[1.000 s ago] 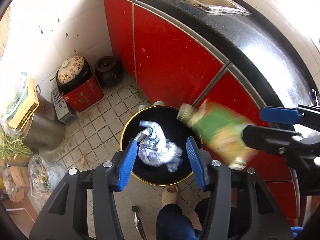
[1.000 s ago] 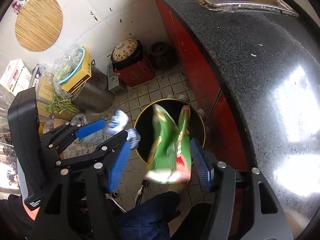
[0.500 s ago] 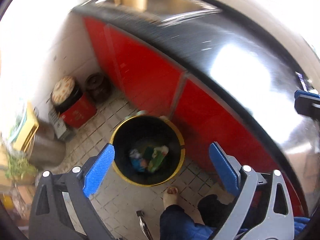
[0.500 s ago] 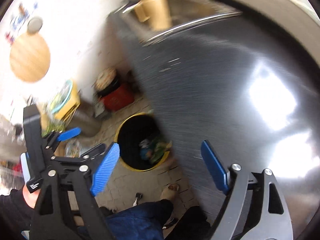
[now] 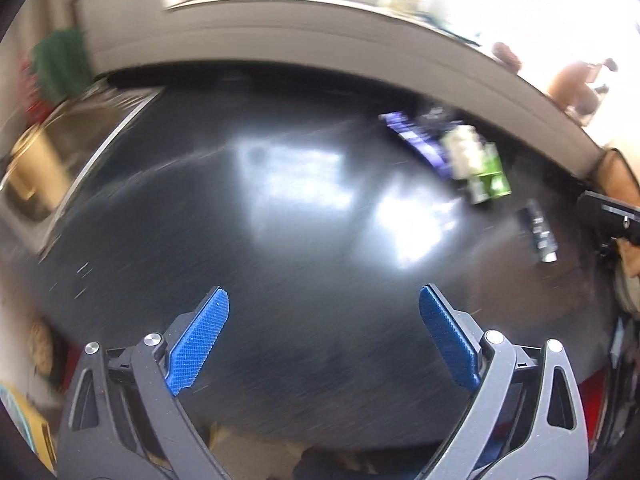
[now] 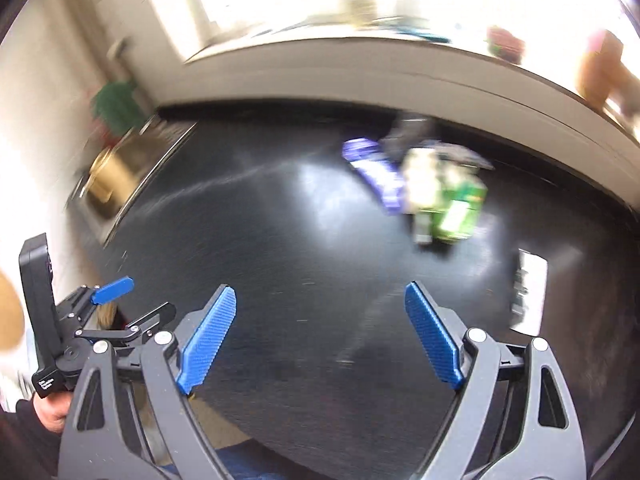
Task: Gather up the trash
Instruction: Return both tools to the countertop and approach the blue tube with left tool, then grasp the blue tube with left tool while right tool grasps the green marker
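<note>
Nearest in the left wrist view, the left hand-held gripper [image 5: 324,340] has its jaws spread wide with nothing between the blue pads [image 5: 198,348]; only the dark, glossy table [image 5: 280,260] shows in the gap. The right hand-held gripper [image 6: 320,336] is spread just as wide and also holds nothing, its pads [image 6: 208,340] framing bare table [image 6: 280,280]. In the right wrist view the left hand-held gripper [image 6: 116,300] appears at the lower left edge, gripped by a hand [image 6: 52,412]; in the left wrist view part of the right one's black body shows at the far right edge. Both views are smeared by motion blur, so small details are hard to tell. Farther out on the table, to the right of the gap, lies a flat pale wrapper [image 6: 528,292], seen as a dark strip [image 5: 540,232] from the left. Beyond it, near the table's back edge, sits a cluster of trash: a green packet [image 6: 460,212] touching a whitish crumpled piece [image 6: 424,184], with a purple wrapper [image 6: 376,172] just beside them on the left. The same heap shows in the left wrist view, green packet [image 5: 488,176], white piece [image 5: 464,148] and purple wrapper [image 5: 416,140]. At the far left a sink [image 6: 120,176] is set into the table, with a brownish cup [image 5: 28,168] in it. A pale wall ledge [image 6: 360,68] runs behind, bright window light above it.
</note>
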Motion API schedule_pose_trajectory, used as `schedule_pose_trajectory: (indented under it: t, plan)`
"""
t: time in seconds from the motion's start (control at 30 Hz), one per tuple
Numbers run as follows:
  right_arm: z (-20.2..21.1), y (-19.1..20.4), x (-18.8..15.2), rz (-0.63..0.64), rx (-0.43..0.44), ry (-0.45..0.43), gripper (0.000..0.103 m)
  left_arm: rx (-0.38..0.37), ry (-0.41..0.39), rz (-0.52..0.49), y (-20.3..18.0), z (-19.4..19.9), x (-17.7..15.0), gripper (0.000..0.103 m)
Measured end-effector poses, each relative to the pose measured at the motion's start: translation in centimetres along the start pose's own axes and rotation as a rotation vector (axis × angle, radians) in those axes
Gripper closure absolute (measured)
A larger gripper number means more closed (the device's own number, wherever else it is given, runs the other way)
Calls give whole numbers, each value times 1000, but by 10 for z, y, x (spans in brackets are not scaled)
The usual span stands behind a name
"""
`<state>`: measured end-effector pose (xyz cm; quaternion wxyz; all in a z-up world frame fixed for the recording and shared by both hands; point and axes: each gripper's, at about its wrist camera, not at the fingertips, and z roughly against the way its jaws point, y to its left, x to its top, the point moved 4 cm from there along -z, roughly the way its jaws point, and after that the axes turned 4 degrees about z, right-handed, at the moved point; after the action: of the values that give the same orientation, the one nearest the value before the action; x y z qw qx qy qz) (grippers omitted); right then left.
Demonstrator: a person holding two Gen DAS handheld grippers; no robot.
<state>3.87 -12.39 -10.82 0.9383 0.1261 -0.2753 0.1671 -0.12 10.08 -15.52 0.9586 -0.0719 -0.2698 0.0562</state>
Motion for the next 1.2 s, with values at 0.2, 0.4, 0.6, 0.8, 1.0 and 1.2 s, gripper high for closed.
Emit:
schedule_pose_trajectory:
  t: [0.2,0.4,0.6,0.8,1.0,1.2]
  plan:
    - [26,-71,-13,-118,-76,-41,19,-73,14,-89,-73,-21,25,10]
    - [17,-107,-13,-171,-73,-31,19,-78,43,-132,-101,-45,40,10]
    - [-16,-120,1,-210,-40,3,19,-63,75,-91,-103,-83,71,10]
    - [-75,-139,26,-276,-16,64,19,-35,108,-2,-99,-141,113,10]
    - [-144,-159,46,-325,-3,150,30,-12,186,61,-93,-199,136,10]
    - [-166,-168,47,-359,47,189,33,-26,212,80,-95,-227,152,10]
